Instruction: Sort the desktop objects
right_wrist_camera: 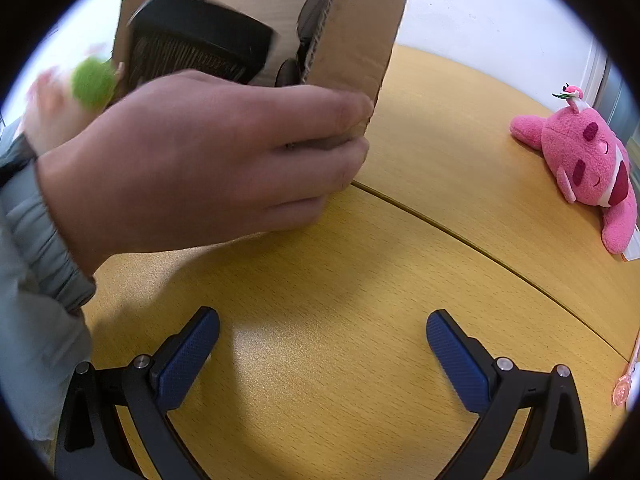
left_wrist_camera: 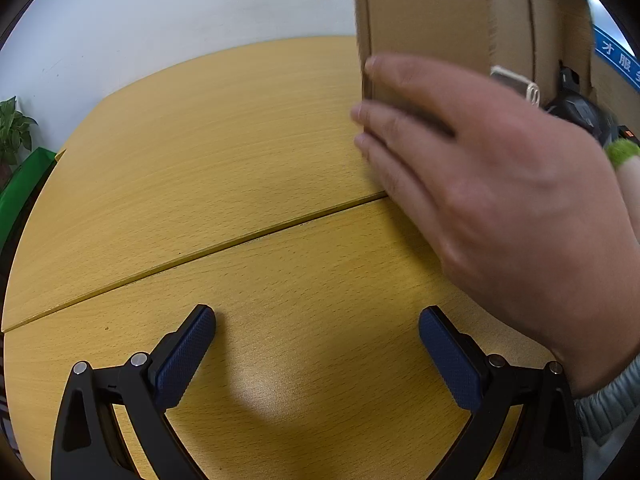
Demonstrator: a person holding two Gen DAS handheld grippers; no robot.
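Meanwhile a bare hand (right_wrist_camera: 208, 160) tips the box (right_wrist_camera: 352, 32) up off the table (right_wrist_camera: 320, 280), likely to spill its contents for sorting, while both grippers (left_wrist_camera: 316, 340) (right_wrist_camera: 322, 344) rest nearby, jaws spread and empty, a pink plush (right_wrist_camera: 584, 164) lying well right of the box.

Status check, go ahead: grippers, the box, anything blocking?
Left gripper open, empty. Right gripper open, empty. Cardboard box tipped up off the table, gripped by bare hands. Pink plush lying apart, unobstructed.

Yellow wooden table (left_wrist_camera: 240, 128), white wall (left_wrist_camera: 180, 12), potted plant (left_wrist_camera: 14, 128)
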